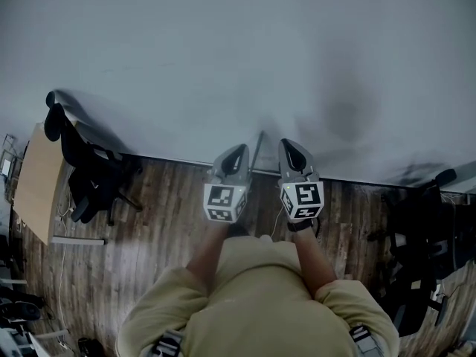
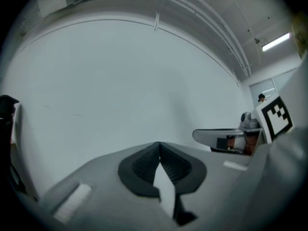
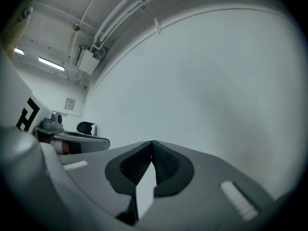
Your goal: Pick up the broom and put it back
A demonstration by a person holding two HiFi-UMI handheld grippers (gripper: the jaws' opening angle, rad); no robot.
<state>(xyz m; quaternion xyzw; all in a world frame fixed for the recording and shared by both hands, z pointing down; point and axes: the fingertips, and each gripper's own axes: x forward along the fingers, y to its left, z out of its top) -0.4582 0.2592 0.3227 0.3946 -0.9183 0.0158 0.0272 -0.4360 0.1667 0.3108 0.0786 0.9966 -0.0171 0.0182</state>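
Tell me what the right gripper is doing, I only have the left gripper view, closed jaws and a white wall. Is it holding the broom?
Observer: No. The right gripper is shut, with nothing between its jaws in the right gripper view.
Operator: What's below me?
Observer: In the head view a wooden floor runs up to the wall.
Operator: Any furniture nearby?
Observer: A light wooden desk sits at the head view's left edge, with a dark chair beside it.
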